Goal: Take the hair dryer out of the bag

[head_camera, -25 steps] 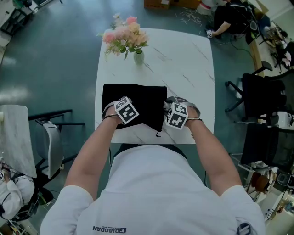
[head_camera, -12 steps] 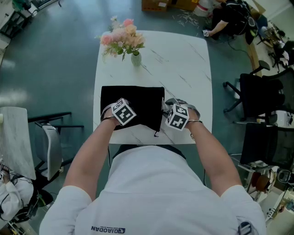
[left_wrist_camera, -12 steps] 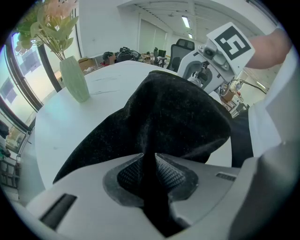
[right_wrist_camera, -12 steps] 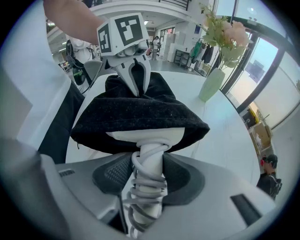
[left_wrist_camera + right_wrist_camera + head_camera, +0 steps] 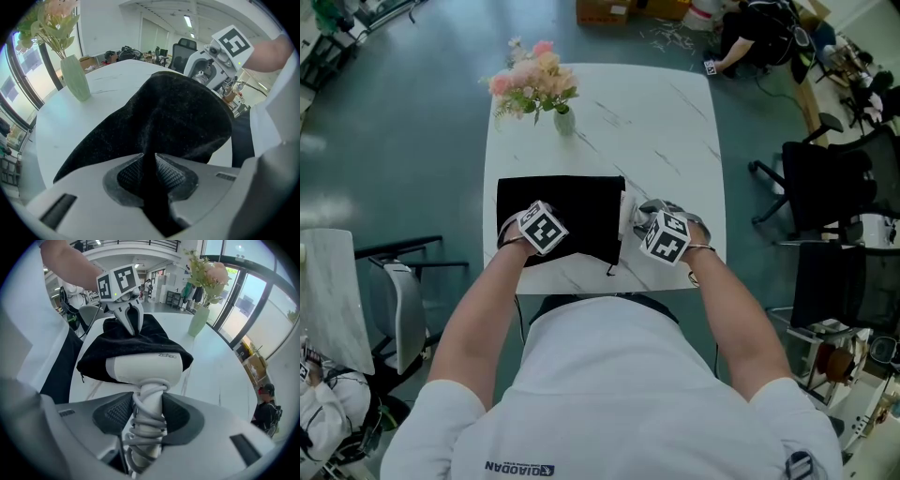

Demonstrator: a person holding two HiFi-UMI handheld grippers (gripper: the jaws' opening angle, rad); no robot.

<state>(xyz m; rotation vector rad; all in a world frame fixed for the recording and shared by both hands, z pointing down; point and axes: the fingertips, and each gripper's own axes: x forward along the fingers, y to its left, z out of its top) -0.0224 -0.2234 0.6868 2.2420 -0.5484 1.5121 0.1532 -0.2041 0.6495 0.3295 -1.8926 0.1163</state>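
The right gripper (image 5: 147,411), fingers clamped on the cord-wrapped handle, has drawn the white hair dryer (image 5: 143,366) rightward, and its body now pokes out of the black bag (image 5: 173,117). The left gripper (image 5: 154,176) pinches the fabric, anchoring the bag on the tabletop (image 5: 656,122). The dryer is partway out, not yet free.

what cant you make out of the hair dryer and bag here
- hair dryer far end: right gripper view, inside the black bag
- plug: right gripper view, cord drops behind the right gripper body
- hair dryer body: head view, mostly behind the marker cube
- bag's inside: all views, cloth covers it
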